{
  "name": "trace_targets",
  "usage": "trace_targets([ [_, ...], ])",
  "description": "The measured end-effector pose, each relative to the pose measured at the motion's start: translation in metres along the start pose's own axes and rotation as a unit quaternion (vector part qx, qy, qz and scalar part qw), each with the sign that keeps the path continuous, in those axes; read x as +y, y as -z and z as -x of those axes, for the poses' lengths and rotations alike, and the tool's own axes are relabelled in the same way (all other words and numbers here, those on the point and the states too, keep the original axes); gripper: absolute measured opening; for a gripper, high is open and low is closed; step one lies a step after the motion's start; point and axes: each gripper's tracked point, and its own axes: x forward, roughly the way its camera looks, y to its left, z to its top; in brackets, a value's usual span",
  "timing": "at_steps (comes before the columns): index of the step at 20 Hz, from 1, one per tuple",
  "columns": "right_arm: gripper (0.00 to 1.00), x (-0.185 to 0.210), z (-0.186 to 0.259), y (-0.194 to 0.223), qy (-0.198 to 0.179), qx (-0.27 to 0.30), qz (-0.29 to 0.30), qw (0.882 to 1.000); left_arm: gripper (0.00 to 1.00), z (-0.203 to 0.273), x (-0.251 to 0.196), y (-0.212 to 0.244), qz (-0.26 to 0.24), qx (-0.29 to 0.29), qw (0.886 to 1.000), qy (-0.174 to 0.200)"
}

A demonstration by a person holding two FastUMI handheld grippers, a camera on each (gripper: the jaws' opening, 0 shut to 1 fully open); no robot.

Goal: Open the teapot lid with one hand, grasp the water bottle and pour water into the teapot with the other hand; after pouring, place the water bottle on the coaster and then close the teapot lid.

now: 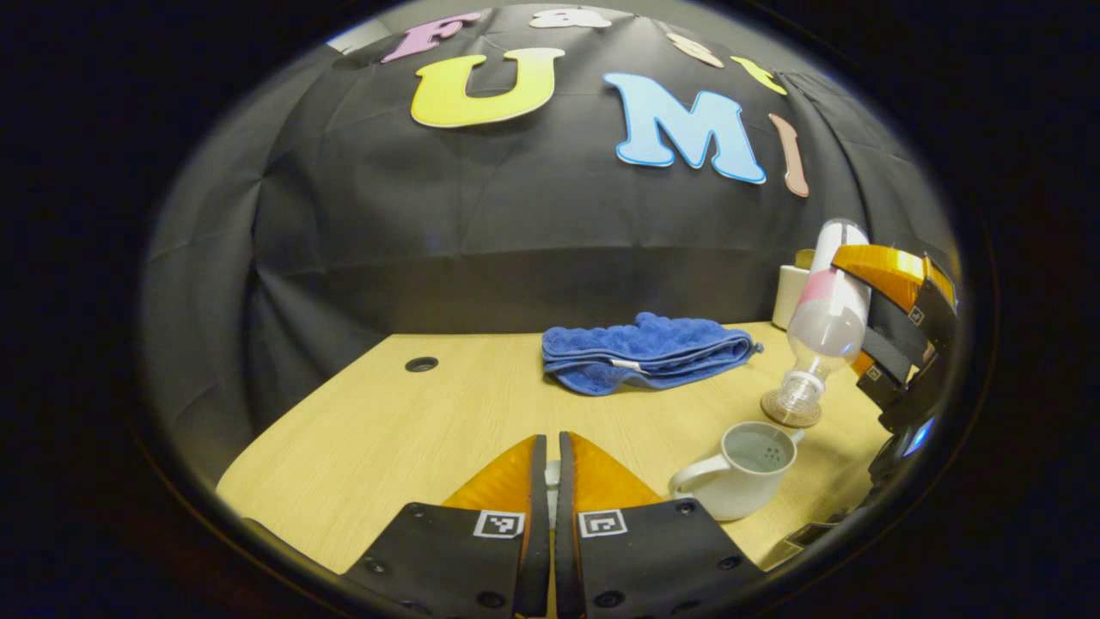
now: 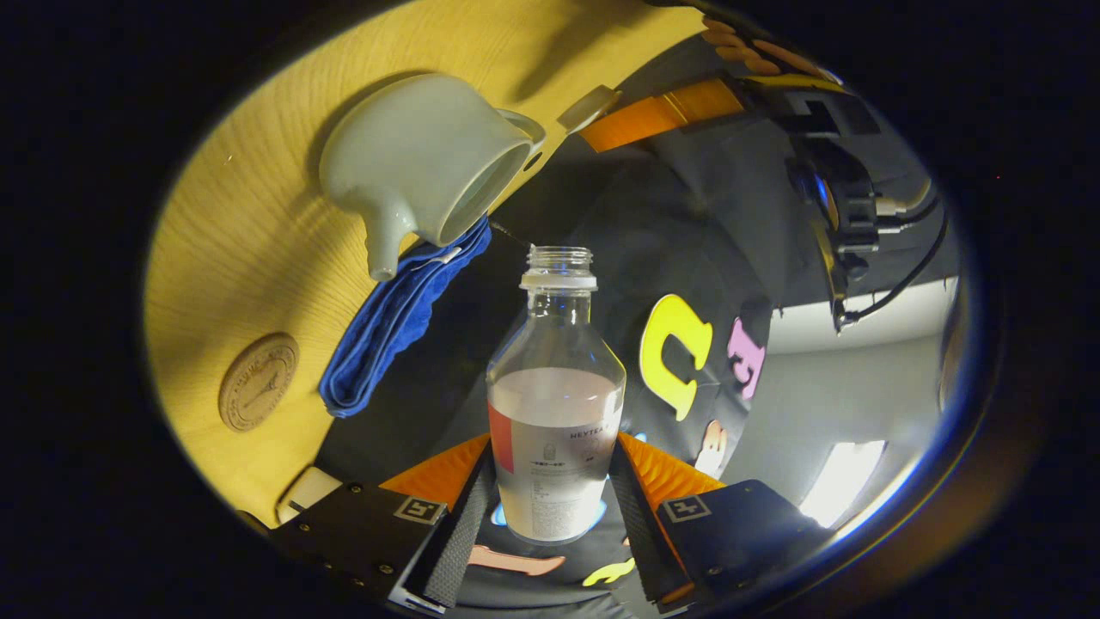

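I take the teapot as my landmark. It stands open on the desk, handle toward my left tongs, and I see no lid on it. In the left gripper view the bottle hangs tipped above and just behind the pot, neck down, mouth a little above the rim and toward its far side. The right tongs clasp the bottle's labelled body, a finger pressing on either side. Its long axis runs from those tongs out to the mouth, steeply inclined toward the pot.

In the right gripper view the bottle's uncapped mouth points toward the pot's opening, and there is water left in the body near the fingers. I see no stream, so I cannot tell whether water is passing.

The coaster lies on the desk just behind the pot, directly under the bottle's mouth (a short way for the set-down). The blue towel lies farther back, to the pot's left.

My left tongs sit near the pot's handle side, fingers nearly together with something pale between them; I judge it the lid, though too little shows to be sure.

The right hand is plainly the nearer one for the coaster.
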Motion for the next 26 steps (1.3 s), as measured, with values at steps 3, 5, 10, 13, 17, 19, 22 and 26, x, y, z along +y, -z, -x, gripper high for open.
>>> trace_targets([
  [3,0.76,0.017,0.005,0.002,-0.034,0.017,-0.082,0.996,0.10,0.001,0.001,-0.001,0.001,-0.002,1.000,0.000],
  [5,0.74,0.025,0.007,0.000,-0.056,0.028,-0.143,0.988,0.10,0.001,0.000,-0.001,0.002,-0.003,1.000,0.001],
  [10,0.76,0.039,0.016,0.002,-0.097,0.061,-0.298,0.948,0.09,0.001,-0.002,0.000,0.004,-0.002,1.000,0.004],
  [13,0.77,0.045,0.017,0.006,-0.118,0.084,-0.414,0.898,0.10,0.000,-0.002,0.000,0.005,-0.002,1.000,0.004],
  [17,0.77,0.042,0.010,0.011,-0.138,0.106,-0.576,0.799,0.10,0.001,0.000,-0.001,0.005,-0.003,1.000,0.004],
  [19,0.77,0.046,0.003,0.011,-0.143,0.113,-0.640,0.746,0.10,0.000,-0.001,0.001,0.005,-0.001,1.000,0.004],
  [22,0.77,0.057,-0.002,0.011,-0.145,0.125,-0.707,0.681,0.09,-0.001,-0.002,0.000,0.004,-0.001,1.000,0.004],
  [26,0.77,0.082,-0.004,0.013,-0.158,0.144,-0.785,0.581,0.09,0.000,0.001,-0.001,0.005,-0.004,1.000,0.002],
])
